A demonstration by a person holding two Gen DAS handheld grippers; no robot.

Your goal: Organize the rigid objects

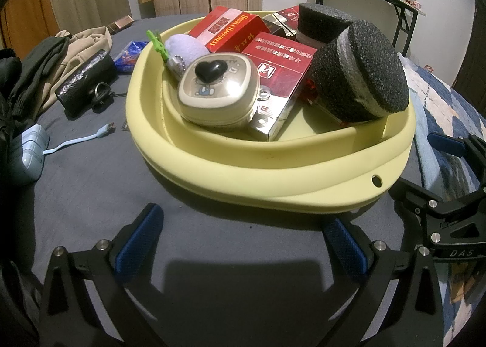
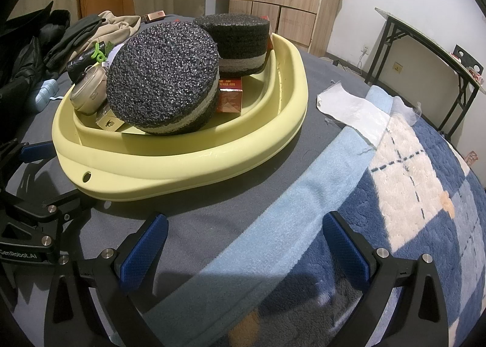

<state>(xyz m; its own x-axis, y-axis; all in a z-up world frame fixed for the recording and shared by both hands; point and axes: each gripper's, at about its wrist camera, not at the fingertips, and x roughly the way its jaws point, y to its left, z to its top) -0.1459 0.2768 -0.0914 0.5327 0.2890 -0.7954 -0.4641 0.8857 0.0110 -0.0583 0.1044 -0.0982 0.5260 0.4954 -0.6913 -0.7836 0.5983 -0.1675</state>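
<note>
The bed [image 1: 100,171], under a grey sheet, carries everything, and a blue-and-white fleece blanket [image 2: 410,183] covers its right side. Near the middle sits the yellow basin [image 1: 273,171], already heaped: two black foam discs [image 1: 361,73] lean on its right rim, red cigarette boxes [image 1: 273,73] are stacked behind and under them, a cream round case [image 1: 218,89] lies in front, and a lilac plush [image 1: 185,43] and green clip [image 1: 155,42] sit at the left rim. Loose things lie toward the bed's left edge: a heap of clothes [image 1: 60,55], a black pouch [image 1: 88,79], a pale blue charger [image 1: 30,146] with its cable, and a blue wrapper [image 1: 130,51]. The left gripper [image 1: 243,243] hovers over bare sheet just before the basin's near rim, jaws wide and holding nothing; the right gripper [image 2: 246,243] hovers over the blanket's pale border, jaws likewise wide and empty. The main risk is probably the nearer disc, which overhangs the rim and could roll out if the basin is nudged or more is added; the soft mattress makes tipping likelier. Open room lies on the sheet before the basin and between it and the left-hand clutter; the two grippers are close to each other at the basin's near corner and could collide.
</note>
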